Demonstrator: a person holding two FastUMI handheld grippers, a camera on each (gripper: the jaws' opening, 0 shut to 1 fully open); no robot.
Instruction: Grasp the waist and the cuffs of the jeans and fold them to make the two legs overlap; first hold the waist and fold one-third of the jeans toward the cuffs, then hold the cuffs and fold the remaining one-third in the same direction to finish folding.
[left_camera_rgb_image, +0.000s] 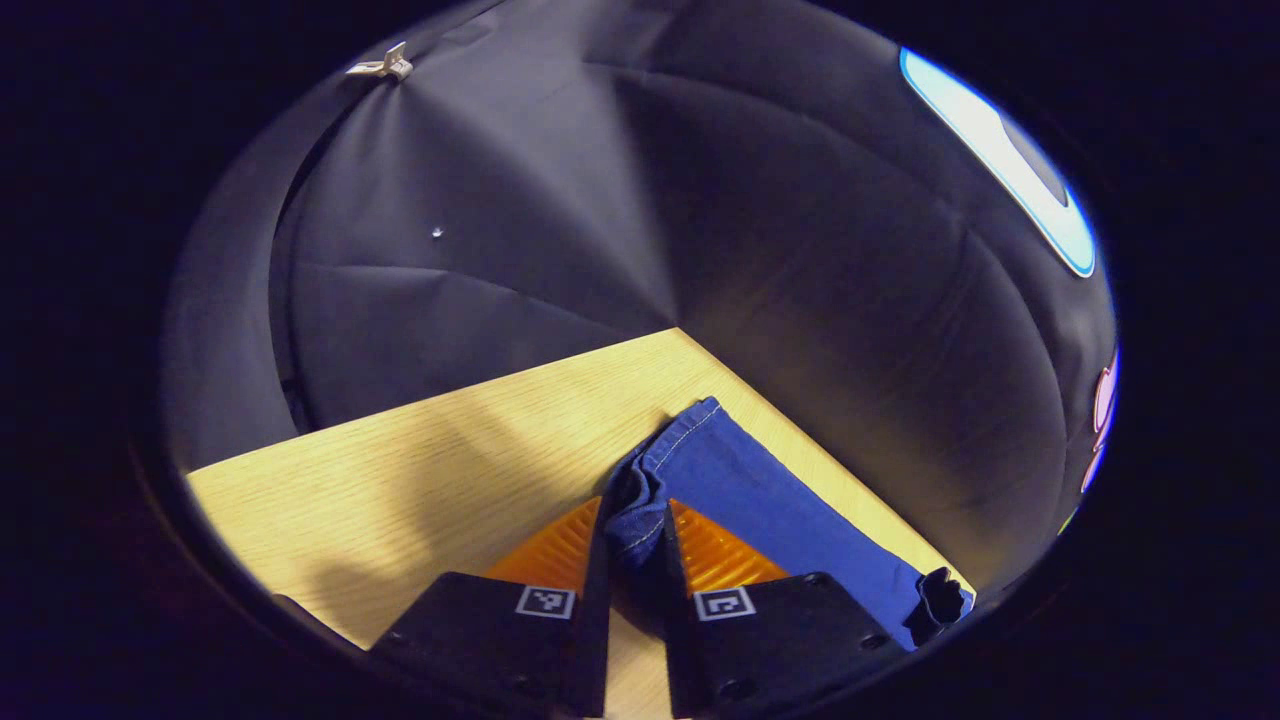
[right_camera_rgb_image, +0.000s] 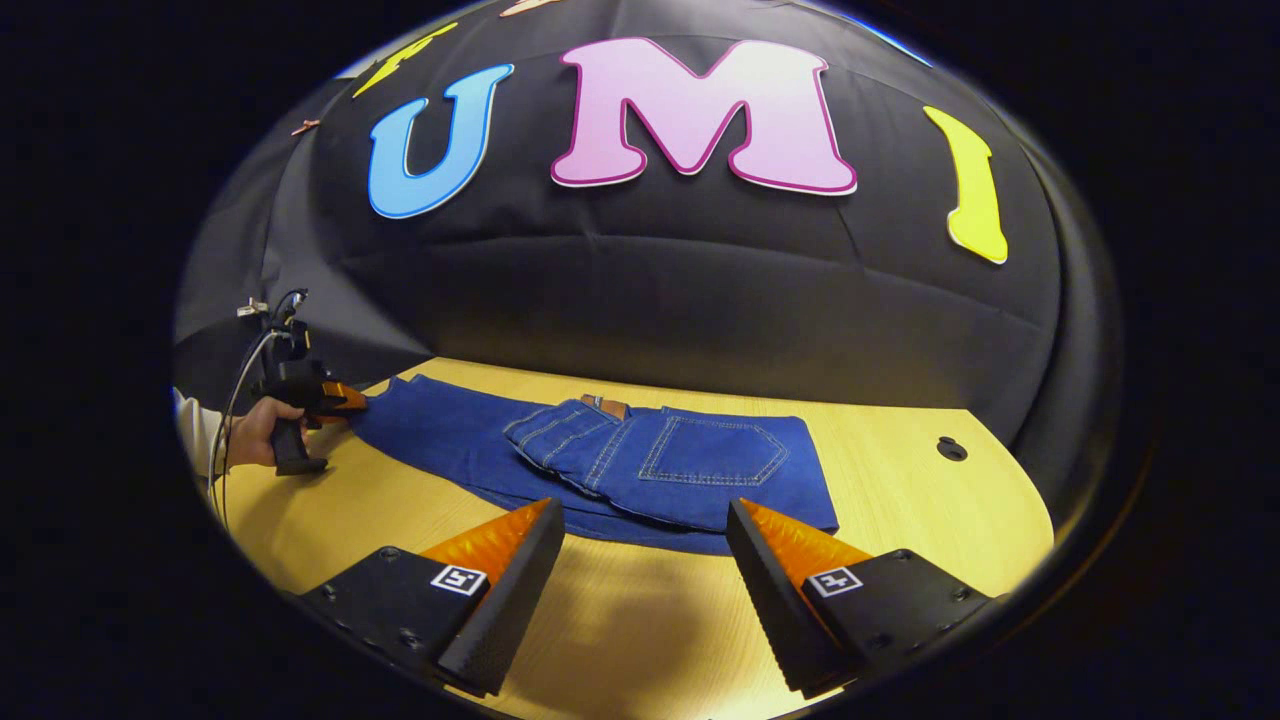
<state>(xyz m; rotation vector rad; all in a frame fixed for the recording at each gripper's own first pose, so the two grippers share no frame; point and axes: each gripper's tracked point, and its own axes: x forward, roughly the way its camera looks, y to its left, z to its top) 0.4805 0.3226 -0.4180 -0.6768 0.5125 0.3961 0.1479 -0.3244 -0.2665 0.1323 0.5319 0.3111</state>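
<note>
Left gripper (left_camera_rgb_image: 637, 535): pinching jeans (right_camera_rgb_image: 640, 460) cuff (left_camera_rgb_image: 640, 520).
Right gripper (right_camera_rgb_image: 645, 540): spread, apart from jeans.
Waist (right_camera_rgb_image: 605, 405): folded over.

Count: one pair of jeans (right_camera_rgb_image: 640, 465), two grippers, namely the right gripper (right_camera_rgb_image: 645, 545) and the left gripper (right_camera_rgb_image: 345, 400). One hand (right_camera_rgb_image: 255, 432) visible, one tabletop (right_camera_rgb_image: 900, 500) with one small round hole (right_camera_rgb_image: 951, 449). One clip (left_camera_rgb_image: 383, 66) on the booth wall.

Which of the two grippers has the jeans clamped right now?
The left gripper: its fingers pinch a bunched cuff hem of the jeans. The right gripper hangs open, short of them.
</note>
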